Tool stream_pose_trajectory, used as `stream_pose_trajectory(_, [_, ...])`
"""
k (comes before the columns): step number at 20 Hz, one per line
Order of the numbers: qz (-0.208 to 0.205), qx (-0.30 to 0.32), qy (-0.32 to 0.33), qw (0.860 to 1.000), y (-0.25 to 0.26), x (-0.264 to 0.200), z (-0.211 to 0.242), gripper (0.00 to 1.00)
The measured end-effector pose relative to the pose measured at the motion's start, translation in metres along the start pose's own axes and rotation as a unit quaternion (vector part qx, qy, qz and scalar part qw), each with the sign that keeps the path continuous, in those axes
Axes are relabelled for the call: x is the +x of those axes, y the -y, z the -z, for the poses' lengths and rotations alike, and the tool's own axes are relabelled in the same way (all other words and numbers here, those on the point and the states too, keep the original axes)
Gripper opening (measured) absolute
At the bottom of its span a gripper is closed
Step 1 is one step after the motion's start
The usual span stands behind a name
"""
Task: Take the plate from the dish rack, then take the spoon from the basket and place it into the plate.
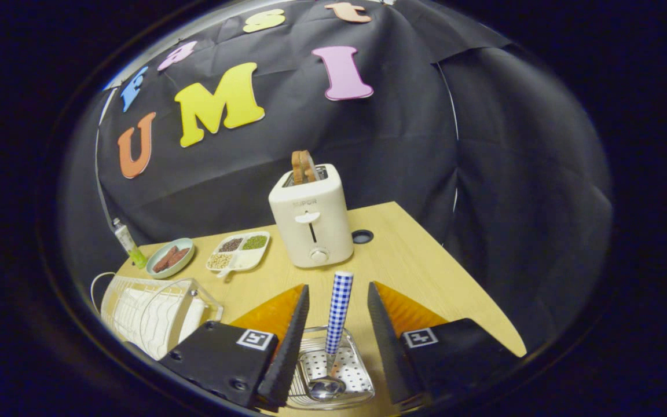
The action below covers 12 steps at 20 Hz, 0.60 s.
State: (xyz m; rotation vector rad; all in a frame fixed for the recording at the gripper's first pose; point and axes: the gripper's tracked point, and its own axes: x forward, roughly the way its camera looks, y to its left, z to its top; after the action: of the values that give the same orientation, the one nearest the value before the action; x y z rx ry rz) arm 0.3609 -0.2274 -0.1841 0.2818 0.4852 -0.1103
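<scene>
A spoon (338, 310) with a blue-and-white checked handle stands tilted in a perforated metal basket (352, 370), bowl end down. My gripper (338, 285) is open, one finger on each side of the handle with a gap on both sides. The basket lies low between the fingers, on the wooden table (420, 272). To the left of the left finger stands a wire dish rack (142, 307) with a white plate (193, 323) upright inside it.
A white toaster (312, 223) holding bread stands just beyond the fingertips. Left of it are a divided tray (238, 252) of beans and a small green dish (170, 258) of food. A round hole (362, 236) is beside the toaster. The table's edge runs along the right.
</scene>
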Motion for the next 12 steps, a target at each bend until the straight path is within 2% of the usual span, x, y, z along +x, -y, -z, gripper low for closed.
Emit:
stream_pose_trajectory(1, [0.01,0.001,0.002,1.0,0.005,0.003,0.001,0.59])
stream_pose_trajectory(3, [0.017,0.0,0.013,1.0,0.006,0.0,-0.001,0.31])
stream_pose_trajectory(4, [0.01,0.004,0.02,1.0,0.001,-0.007,-0.002,0.22])
stream_pose_trajectory(7, [0.012,-0.004,0.049,0.999,-0.001,-0.022,-0.017,0.17])
stream_pose_trajectory(12, [0.016,-0.046,0.106,0.993,-0.014,-0.062,-0.054,0.17])
